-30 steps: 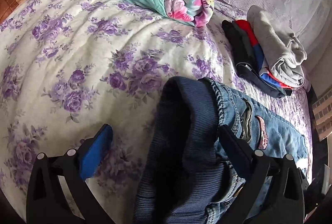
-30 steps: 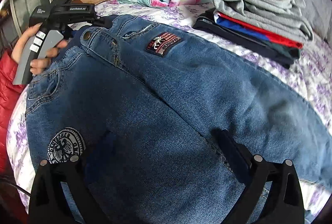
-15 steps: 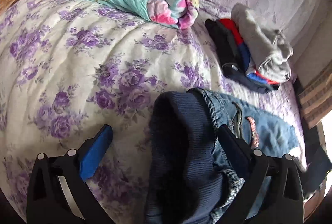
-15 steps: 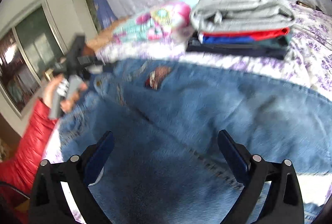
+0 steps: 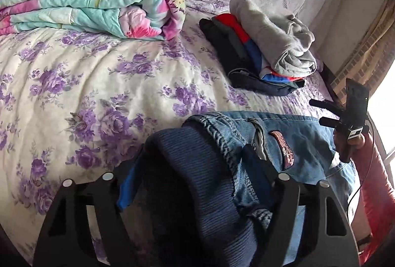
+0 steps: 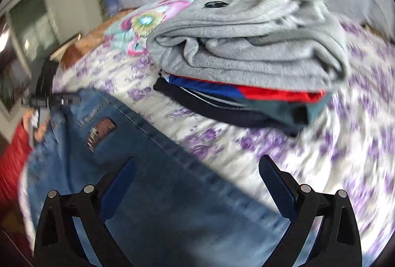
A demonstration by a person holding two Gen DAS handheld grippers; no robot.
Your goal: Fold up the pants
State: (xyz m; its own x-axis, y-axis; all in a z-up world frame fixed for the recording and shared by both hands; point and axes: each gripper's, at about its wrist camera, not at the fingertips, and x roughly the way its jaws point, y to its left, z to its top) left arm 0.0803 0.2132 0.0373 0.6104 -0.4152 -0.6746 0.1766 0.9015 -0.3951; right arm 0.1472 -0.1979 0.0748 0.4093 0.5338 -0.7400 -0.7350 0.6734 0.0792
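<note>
Blue jeans with a navy ribbed waistband lie across the flowered bedspread. My left gripper is closing on the bunched waistband, and both pads touch the fabric. In the right wrist view the jeans run diagonally below my right gripper. It hovers open over the leg's far edge with nothing between its fingers. That view is blurred by motion. A hand in a red sleeve holds the right gripper at the right of the left wrist view. The left gripper shows at the left edge of the right wrist view.
A folded pile of clothes, grey on top, sits on the bed close beyond the jeans; it fills the right wrist view. A rolled floral quilt lies at the bed's far side. A pale cloth covers the wall behind.
The left jaws have narrowed around the waistband and the wrist has rolled. The right gripper has swung off the seat of the jeans towards the leg's edge and the clothes pile.
</note>
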